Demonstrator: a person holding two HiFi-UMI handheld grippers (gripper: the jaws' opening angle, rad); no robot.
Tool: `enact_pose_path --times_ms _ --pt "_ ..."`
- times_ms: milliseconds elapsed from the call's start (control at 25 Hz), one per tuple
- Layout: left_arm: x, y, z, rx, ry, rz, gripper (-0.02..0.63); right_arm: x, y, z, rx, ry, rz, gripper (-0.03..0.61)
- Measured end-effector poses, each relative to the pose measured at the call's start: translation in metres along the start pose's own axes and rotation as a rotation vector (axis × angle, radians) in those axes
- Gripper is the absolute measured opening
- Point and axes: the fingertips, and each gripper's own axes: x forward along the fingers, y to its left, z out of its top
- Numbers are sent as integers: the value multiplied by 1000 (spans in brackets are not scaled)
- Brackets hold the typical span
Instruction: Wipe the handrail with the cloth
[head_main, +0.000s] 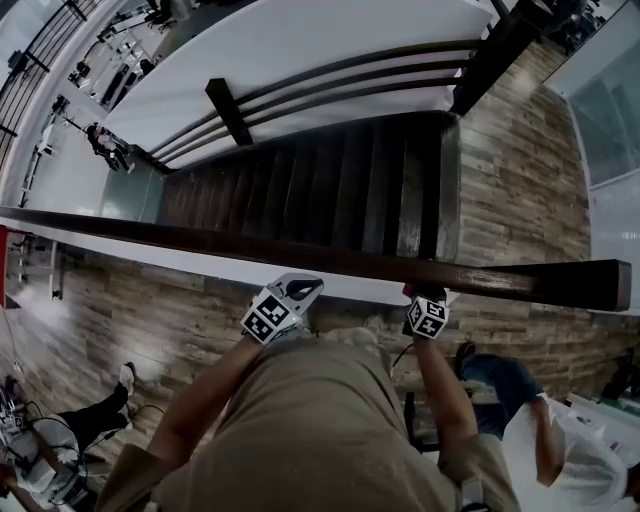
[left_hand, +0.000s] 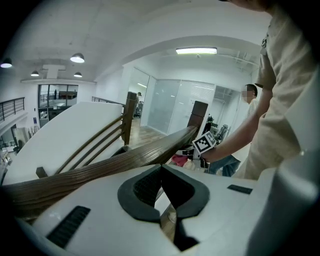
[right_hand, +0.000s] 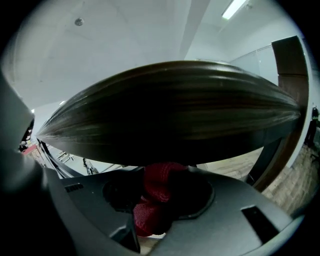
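Now, from overhead, I have both grippers at the near side of the handrail (head_main: 300, 255), which runs across the view above the stairs (head_main: 330, 180). Right gripper (head_main: 425, 298): jaws clamped on a bunched red cloth (right_hand: 157, 192), whose top meets the rail's dark lower face. Left gripper (head_main: 292, 296): jaws together with nothing between them, beside the rail and well left of the right gripper.

I see a dark brown handrail (head_main: 200, 238) with long thin lines. The cloth (right_hand: 159, 186) is red. My left gripper (left_hand: 161, 170) is white with black pads (left_hand: 137, 192), and its cube (head_main: 268, 318) has black-and-white squares. The floor (head_main: 520, 150) has brown planks.
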Motion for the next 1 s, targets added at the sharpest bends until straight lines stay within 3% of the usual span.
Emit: enact_pose_path --times_ms 280,560,680,800,1000 --pt "-40 29 -28 25 12 -10 17 0 5 3 63 -34 -99 144" --pt "-52 37 -42 -1 22 20 18 -1 16 -3 104 -47 -103 144" --pt "-45 36 -39 -23 22 43 17 3 21 -2 67 -44 -47 143" --pt "-41 27 -31 -57 19 67 17 3 46 -5 3 -24 82 141" --pt "-42 22 -24 -59 26 119 17 9 90 -4 -13 -41 226 141"
